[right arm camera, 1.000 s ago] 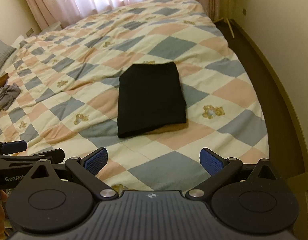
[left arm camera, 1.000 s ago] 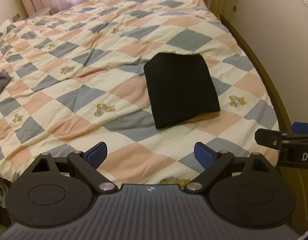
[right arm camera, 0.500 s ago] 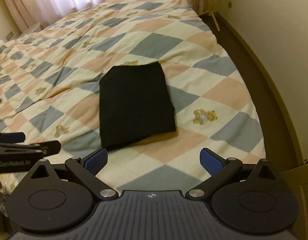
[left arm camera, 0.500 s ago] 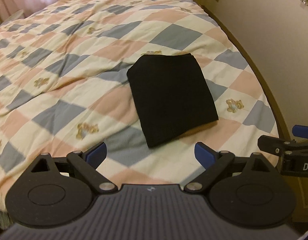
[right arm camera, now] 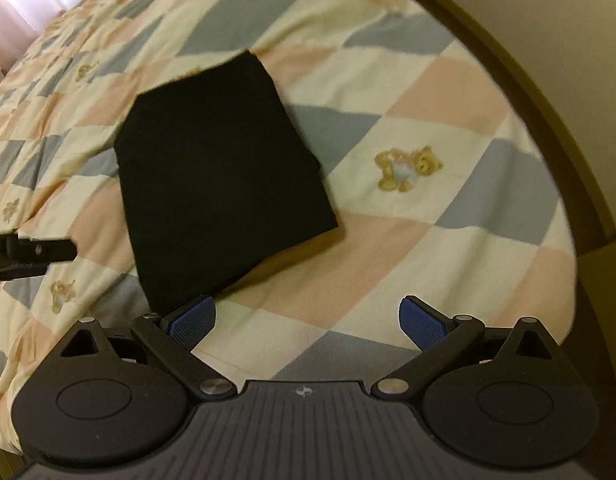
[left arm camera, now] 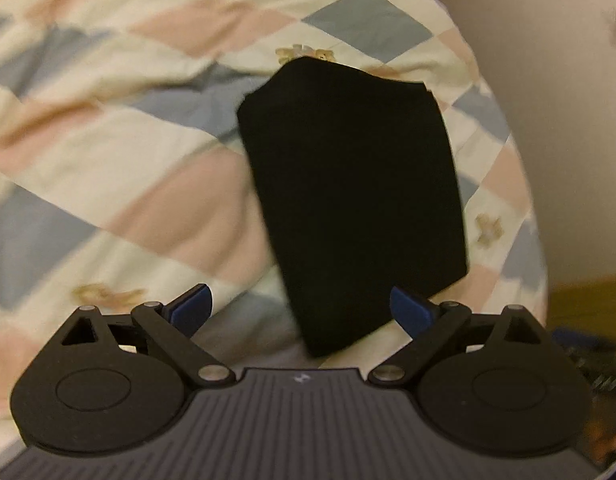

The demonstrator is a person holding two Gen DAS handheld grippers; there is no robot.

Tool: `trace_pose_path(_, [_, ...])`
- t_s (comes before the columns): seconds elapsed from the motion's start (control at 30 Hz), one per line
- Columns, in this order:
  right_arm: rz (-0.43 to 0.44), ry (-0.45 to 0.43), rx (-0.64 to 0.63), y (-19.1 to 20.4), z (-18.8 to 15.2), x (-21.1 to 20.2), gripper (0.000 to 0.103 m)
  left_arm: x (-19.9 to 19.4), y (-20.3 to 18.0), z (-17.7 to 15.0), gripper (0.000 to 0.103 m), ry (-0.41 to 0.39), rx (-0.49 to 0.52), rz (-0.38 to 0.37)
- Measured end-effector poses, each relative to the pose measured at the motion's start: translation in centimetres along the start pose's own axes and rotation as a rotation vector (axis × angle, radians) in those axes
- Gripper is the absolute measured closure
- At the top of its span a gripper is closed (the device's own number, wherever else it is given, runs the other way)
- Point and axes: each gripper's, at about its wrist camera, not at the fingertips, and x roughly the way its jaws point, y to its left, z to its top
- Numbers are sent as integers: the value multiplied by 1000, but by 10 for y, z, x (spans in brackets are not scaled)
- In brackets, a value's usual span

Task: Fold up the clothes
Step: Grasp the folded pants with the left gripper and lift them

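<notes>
Black garment (left arm camera: 351,200) lies folded in a compact rectangle on the quilted bed (right arm camera: 447,208); left hand-held gripper (left arm camera: 302,308) and right hand-held gripper (right arm camera: 308,318) both agape, empty, near its front edge; fits either another fold or a finished one.

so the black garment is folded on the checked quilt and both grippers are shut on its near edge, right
Not quite. The black garment does lie folded on the checked quilt, but neither gripper is shut on it. The left wrist view shows the left gripper open around the near corner, and the right wrist view shows the right gripper open over bare quilt beside it.
</notes>
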Motion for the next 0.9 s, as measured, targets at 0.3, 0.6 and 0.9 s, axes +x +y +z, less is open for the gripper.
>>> trace_pose_path(0.3, [143, -124, -58, -9, 46, 54, 9, 82, 62, 9, 10, -103, -249, -253])
trace_pose_path(0.6, [317, -173, -74, -42, 99, 105, 9, 119, 68, 16, 9, -151, -208, -424])
trace_pose_path(0.9, [584, 36, -73, -56, 144, 176, 16, 121, 59, 23, 31, -133, -157, -395])
